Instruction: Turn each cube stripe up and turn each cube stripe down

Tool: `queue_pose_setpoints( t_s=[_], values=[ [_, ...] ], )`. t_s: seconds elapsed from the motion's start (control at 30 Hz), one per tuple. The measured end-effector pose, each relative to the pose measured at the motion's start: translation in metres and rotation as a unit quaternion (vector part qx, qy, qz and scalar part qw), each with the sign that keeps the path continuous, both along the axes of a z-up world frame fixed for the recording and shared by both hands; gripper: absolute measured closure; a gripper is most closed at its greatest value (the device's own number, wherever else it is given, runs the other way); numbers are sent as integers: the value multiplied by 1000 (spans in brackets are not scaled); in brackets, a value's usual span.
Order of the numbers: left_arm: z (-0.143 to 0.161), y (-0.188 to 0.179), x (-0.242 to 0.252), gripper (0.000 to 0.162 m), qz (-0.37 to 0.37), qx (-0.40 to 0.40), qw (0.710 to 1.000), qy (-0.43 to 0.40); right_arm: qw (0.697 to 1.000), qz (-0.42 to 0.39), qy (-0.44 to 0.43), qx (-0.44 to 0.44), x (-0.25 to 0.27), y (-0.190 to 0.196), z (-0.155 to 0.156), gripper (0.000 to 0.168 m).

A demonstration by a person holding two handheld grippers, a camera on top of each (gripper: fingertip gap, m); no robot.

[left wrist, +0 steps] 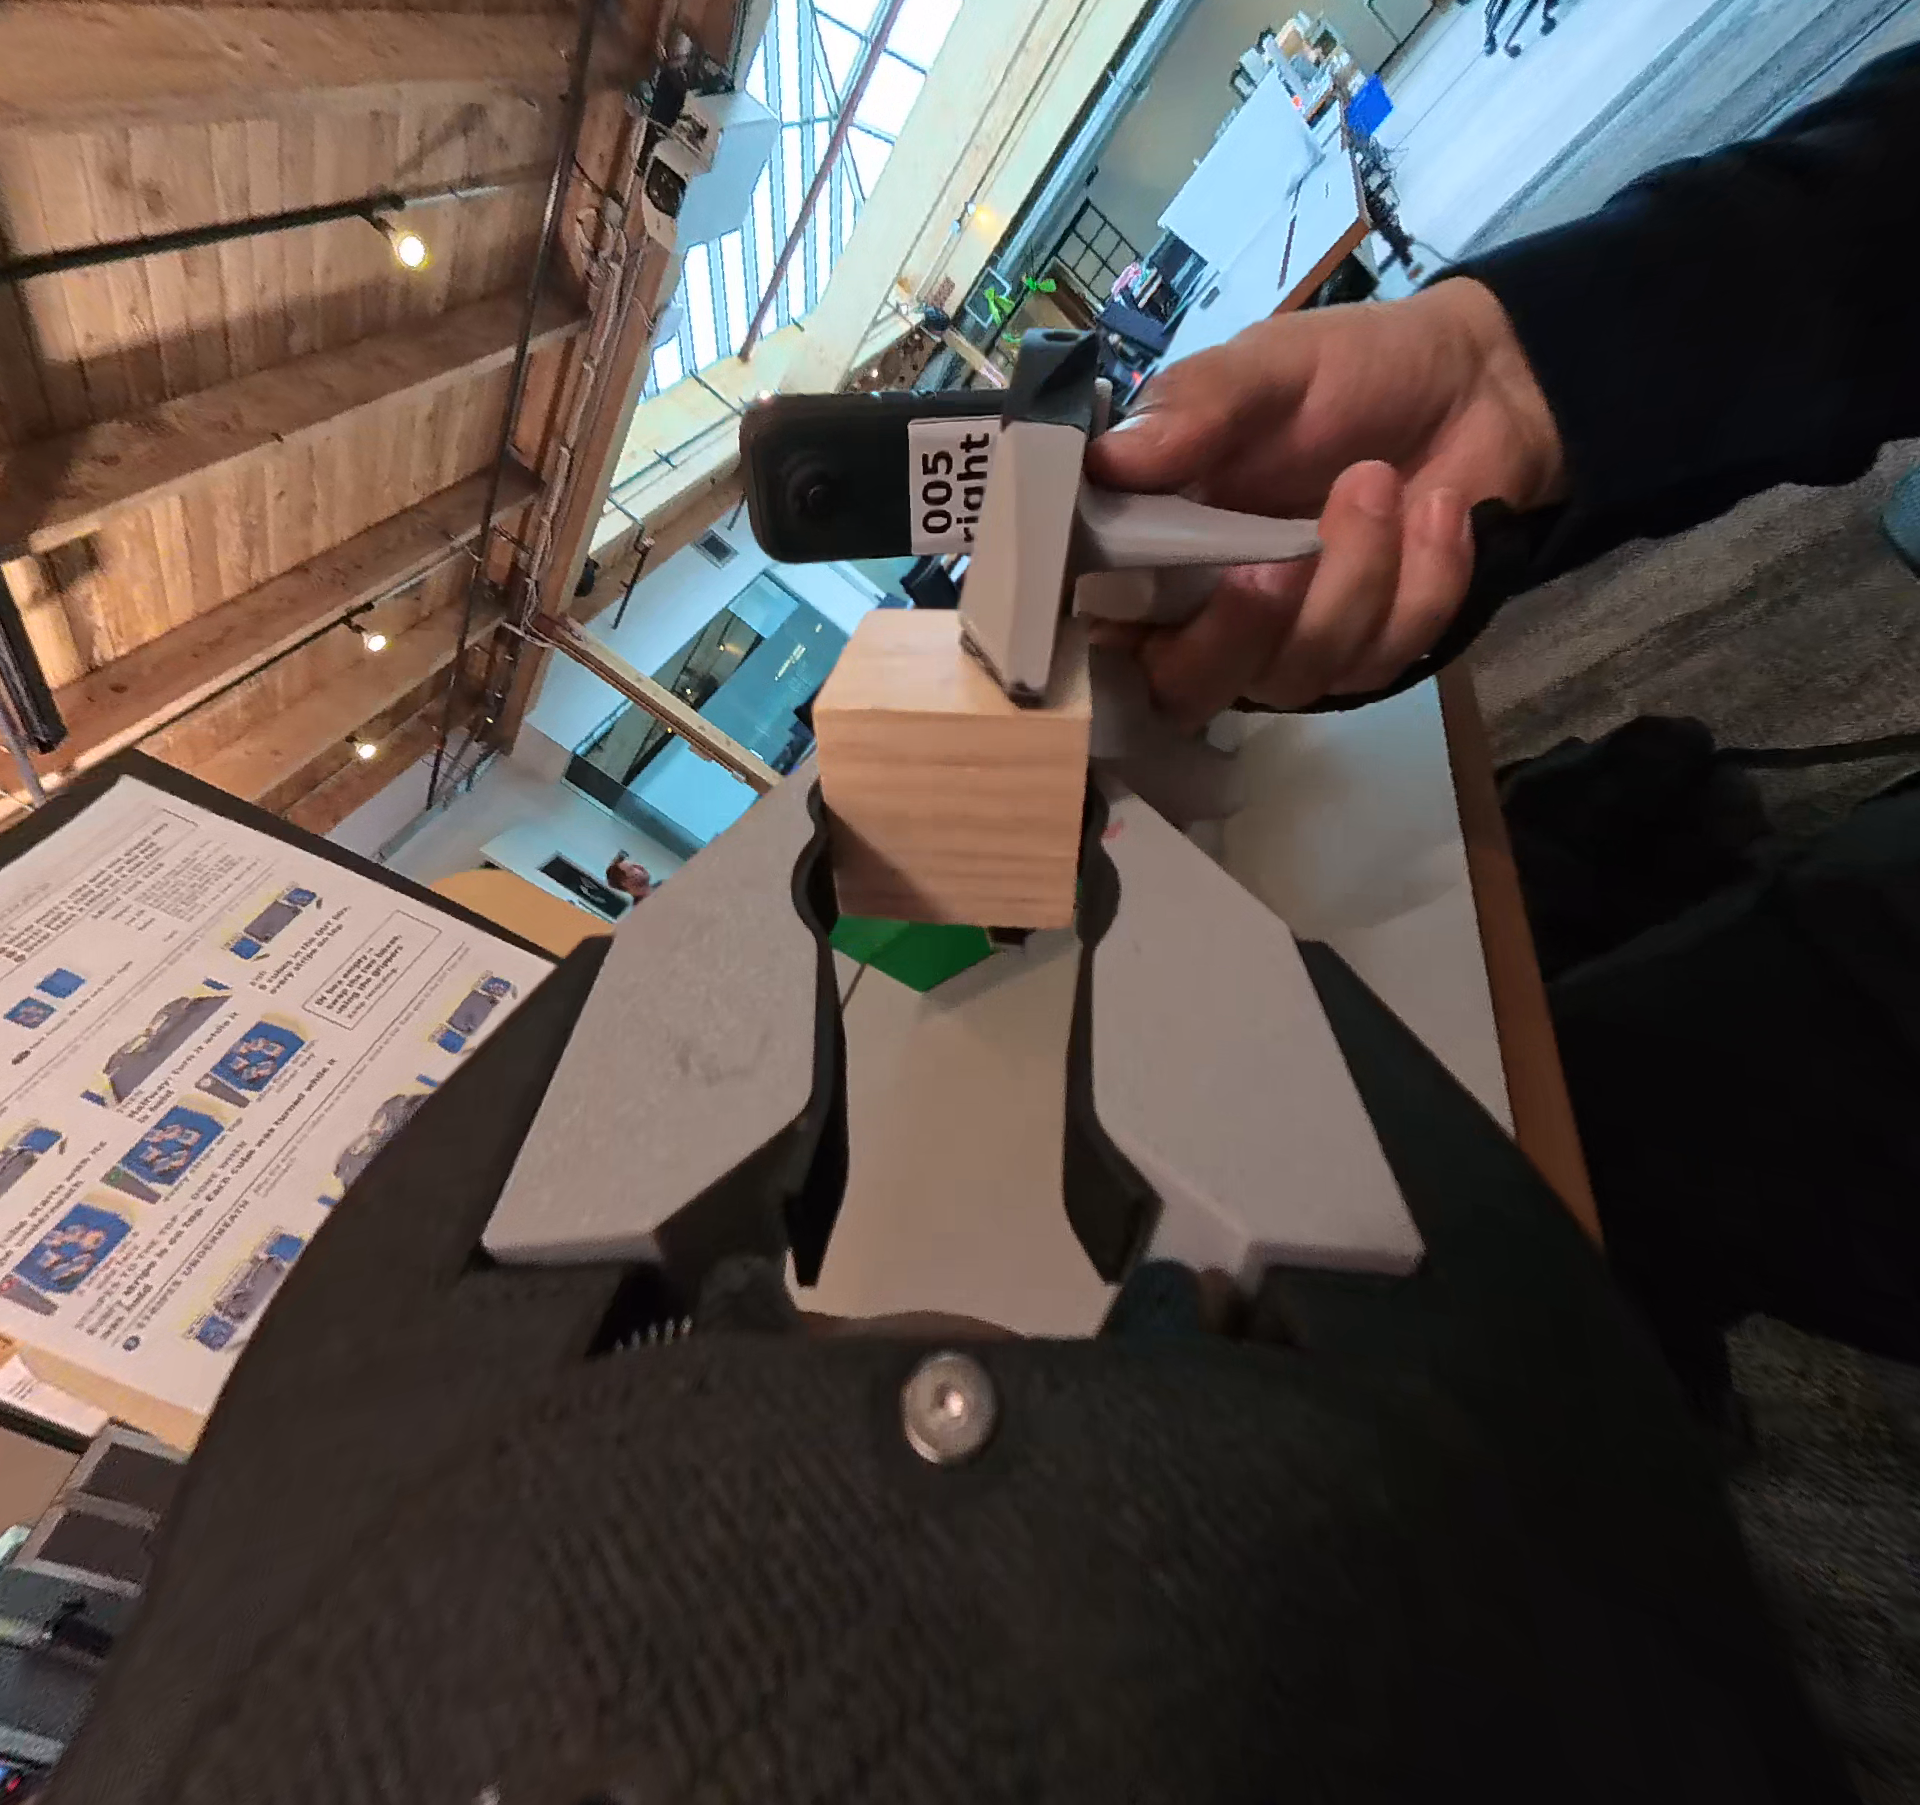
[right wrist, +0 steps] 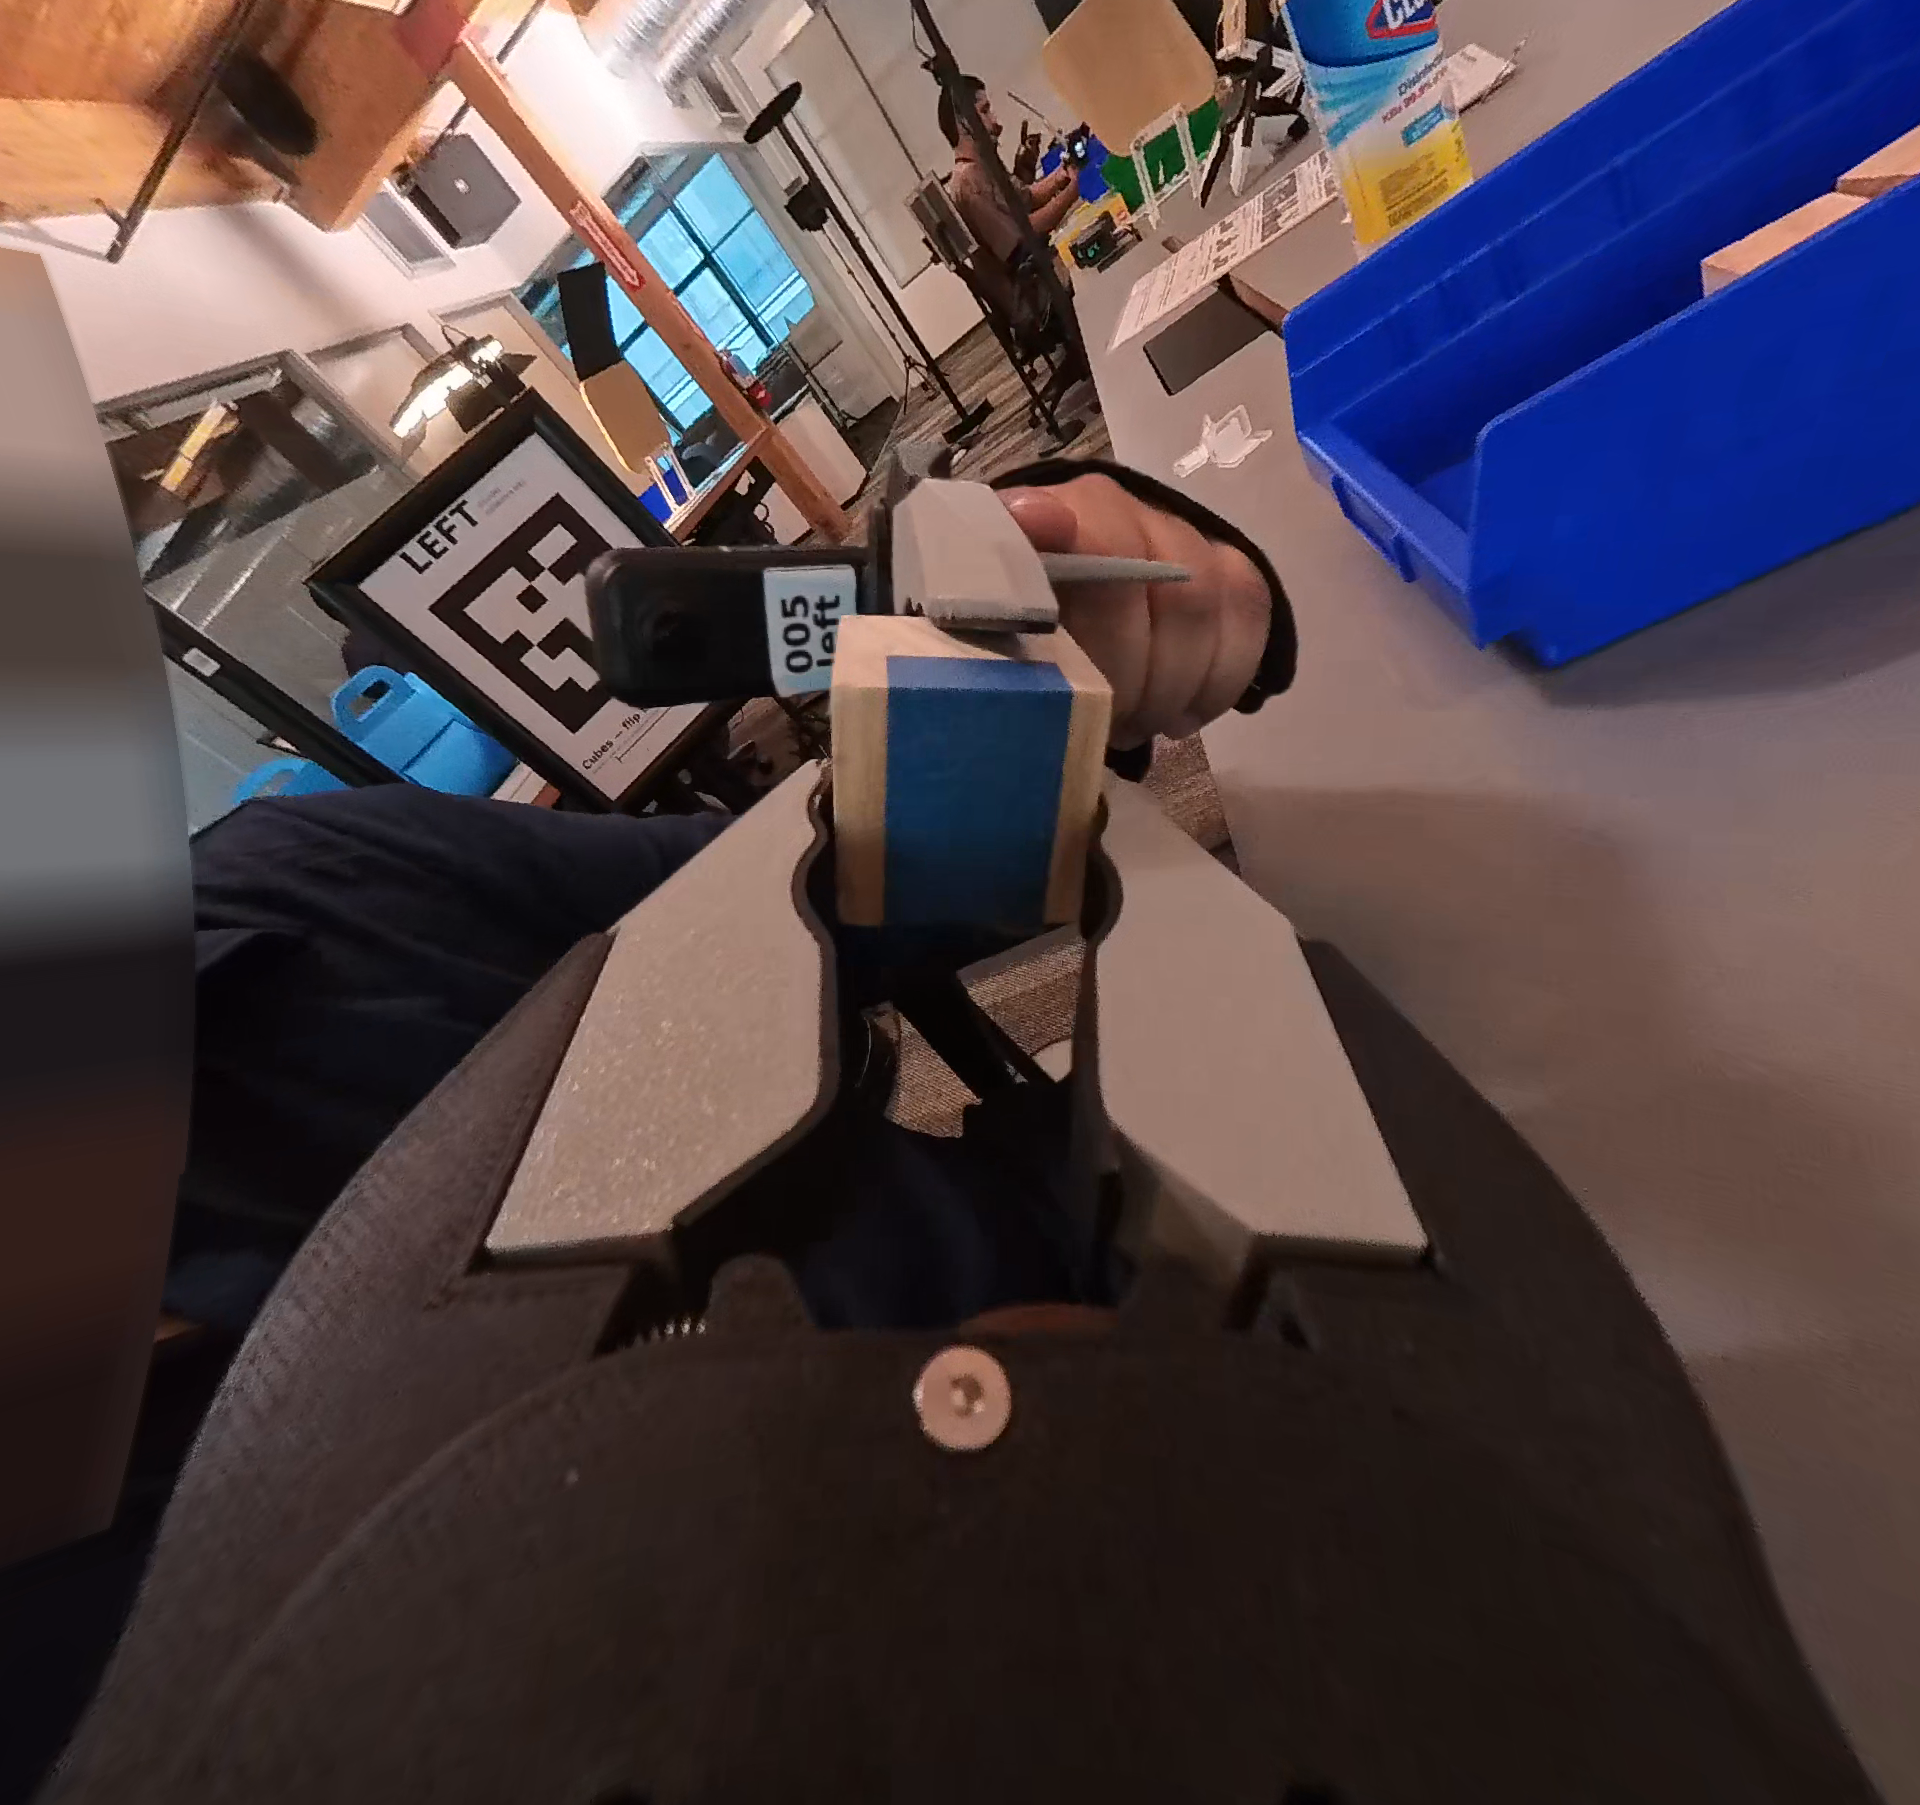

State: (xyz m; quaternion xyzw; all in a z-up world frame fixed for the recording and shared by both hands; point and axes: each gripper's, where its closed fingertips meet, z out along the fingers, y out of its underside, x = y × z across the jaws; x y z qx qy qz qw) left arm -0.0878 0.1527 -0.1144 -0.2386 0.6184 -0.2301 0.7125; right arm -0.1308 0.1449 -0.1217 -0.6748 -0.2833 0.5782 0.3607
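One wooden cube (left wrist: 951,799) is held in the air between both grippers. In the left wrist view its plain wood faces show, and my left gripper (left wrist: 951,862) is shut on its sides. The right gripper's finger (left wrist: 1013,571) presses on the cube's far top edge. In the right wrist view the cube (right wrist: 971,799) shows a wide blue stripe facing the camera. My right gripper (right wrist: 961,862) is shut on its sides, and the left gripper's finger (right wrist: 977,571) lies across its top. A hand holds each gripper.
Blue bins (right wrist: 1558,425) stand on the grey table at the right, with wooden cubes (right wrist: 1787,249) in the far one. A wipes canister (right wrist: 1371,72) stands behind them. An instruction sheet (left wrist: 177,1059), a framed marker sign (right wrist: 509,592) and a green object (left wrist: 914,955) are nearby.
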Motion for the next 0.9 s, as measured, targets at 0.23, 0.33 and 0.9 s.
queue_pose_setpoints(
  t_s=[0.23,0.33,0.9],
  values=[
    [3,5,-7,119,-1,7,1000,-19,999,-30,-1,16,5,7,8,127],
    [-2,11,-8,119,11,12,1000,-16,997,-64,-35,37,5,11,4,127],
    [-17,6,-17,119,33,36,997,53,995,-55,-75,47,-3,6,-11,127]
  ],
)
